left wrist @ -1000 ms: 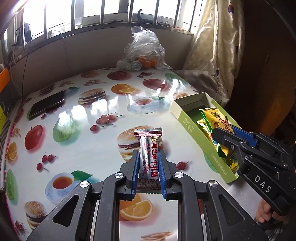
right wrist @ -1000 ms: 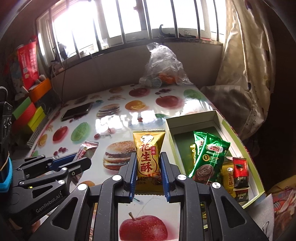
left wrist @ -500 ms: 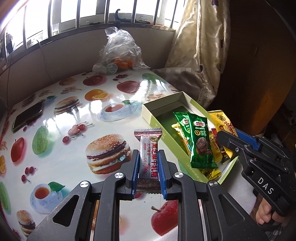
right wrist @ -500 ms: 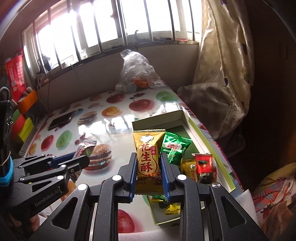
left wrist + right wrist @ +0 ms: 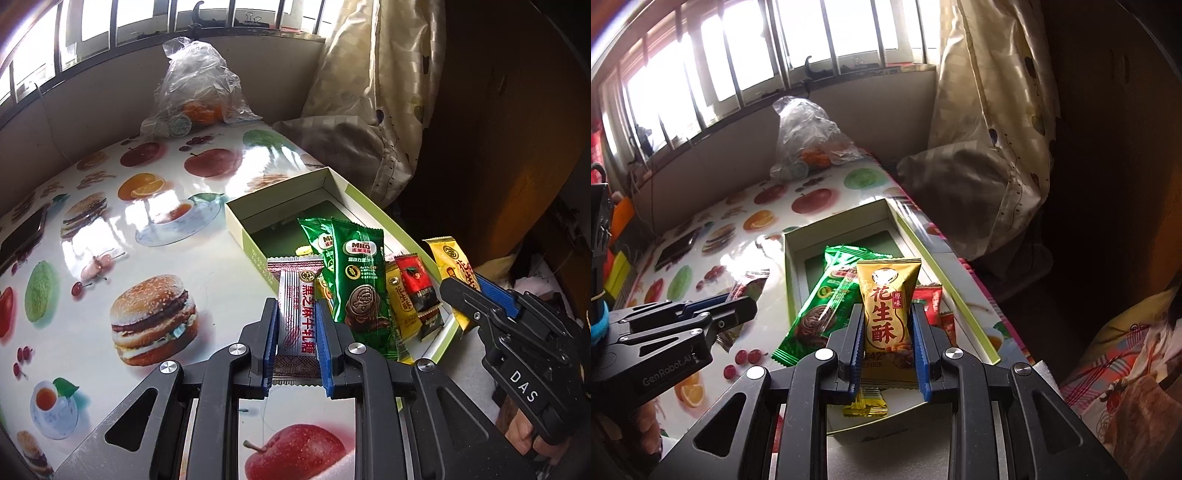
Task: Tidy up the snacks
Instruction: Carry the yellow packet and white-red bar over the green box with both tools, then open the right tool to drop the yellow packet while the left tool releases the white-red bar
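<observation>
Left gripper [image 5: 295, 325]: jaws pinched tight on a silver-and-red sesame nougat bar [image 5: 295, 295], held upright; its top end overlaps the near left wall of the box in the left wrist view.
Right gripper [image 5: 888, 328]: jaws clamped on a yellow peanut crisp pack [image 5: 888, 295], upright, held over the near end of the box.
Hands: a person's hand [image 5: 524, 432] grips the right gripper's handle, low right in the left wrist view; whole hand not visible.
Box [image 5: 243, 225]: shallow open carton, light green outside, pale inside w/ dark green floor; sits at the table's right edge. Landmark for the rest.
Inside box, near end: two green Milo packs [image 5: 364, 280] leaning up, overlapping; a yellow peanut pack [image 5: 402, 299] and a red pack [image 5: 415, 280] just right of them. Far end of box is bare floor.
Table [image 5: 110, 229]: glossy cloth printed w/ burgers, apples, oranges, tea cups; spreads left of the box.
Plastic bag [image 5: 195, 88]: clear, w/ orange fruit inside, beyond the box's far end, against the wall under the window.
Phone [image 5: 677, 247]: dark, flat on the table, well left of the box.
Curtain [image 5: 373, 92]: beige, hangs right of the box's far end, bunched at the table edge.
</observation>
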The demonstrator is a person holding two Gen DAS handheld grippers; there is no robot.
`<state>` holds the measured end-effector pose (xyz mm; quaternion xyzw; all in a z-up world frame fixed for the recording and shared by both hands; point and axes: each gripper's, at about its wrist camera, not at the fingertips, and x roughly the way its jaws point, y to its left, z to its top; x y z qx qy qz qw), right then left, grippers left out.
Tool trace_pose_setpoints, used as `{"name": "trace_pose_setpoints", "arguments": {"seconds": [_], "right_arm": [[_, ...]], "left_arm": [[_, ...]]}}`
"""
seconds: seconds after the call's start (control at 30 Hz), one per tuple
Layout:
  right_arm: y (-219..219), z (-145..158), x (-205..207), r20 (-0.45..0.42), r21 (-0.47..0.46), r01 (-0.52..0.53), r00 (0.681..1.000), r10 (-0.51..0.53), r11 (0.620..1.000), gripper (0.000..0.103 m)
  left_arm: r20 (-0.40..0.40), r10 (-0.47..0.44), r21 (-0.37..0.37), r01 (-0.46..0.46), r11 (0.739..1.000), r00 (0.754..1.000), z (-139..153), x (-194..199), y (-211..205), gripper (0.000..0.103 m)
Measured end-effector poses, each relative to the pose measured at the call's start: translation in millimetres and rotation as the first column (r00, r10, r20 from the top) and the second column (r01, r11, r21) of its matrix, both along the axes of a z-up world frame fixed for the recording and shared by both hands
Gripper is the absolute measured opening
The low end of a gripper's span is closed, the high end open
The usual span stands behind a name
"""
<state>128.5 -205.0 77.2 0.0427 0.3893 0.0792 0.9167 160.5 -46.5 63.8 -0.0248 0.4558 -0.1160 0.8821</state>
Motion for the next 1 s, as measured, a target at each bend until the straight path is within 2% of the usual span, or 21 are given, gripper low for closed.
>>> {"name": "trace_pose_setpoints", "arguments": {"seconds": [0.2, 0.5, 0.67, 1.0], "right_arm": [[-14, -10, 5, -0.023, 0.014, 0.021, 1.000, -0.021, 1.000, 0.023], [-24, -16, 9, -0.038, 0.040, 0.033, 0.999, -0.031, 0.999, 0.023], [-25, -17, 10, -0.042, 0.050, 0.026, 0.999, -0.024, 0.998, 0.023], [-15, -26, 16, -0.064, 0.056, -0.015, 0.998, 0.019, 0.998, 0.023]], "left_arm": [[-0.044, -0.014, 0.004, 0.014, 1.000, 0.999, -14, 10, -16, 0.021], [-0.050, -0.043, 0.017, 0.043, 0.999, 0.998, -15, 18, -37, 0.021], [-0.054, -0.058, -0.026, 0.057, 0.998, 0.997, -13, 21, -46, 0.021], [-0.048, -0.045, -0.062, 0.042, 0.997, 0.998, -16, 36, -50, 0.021]]}}
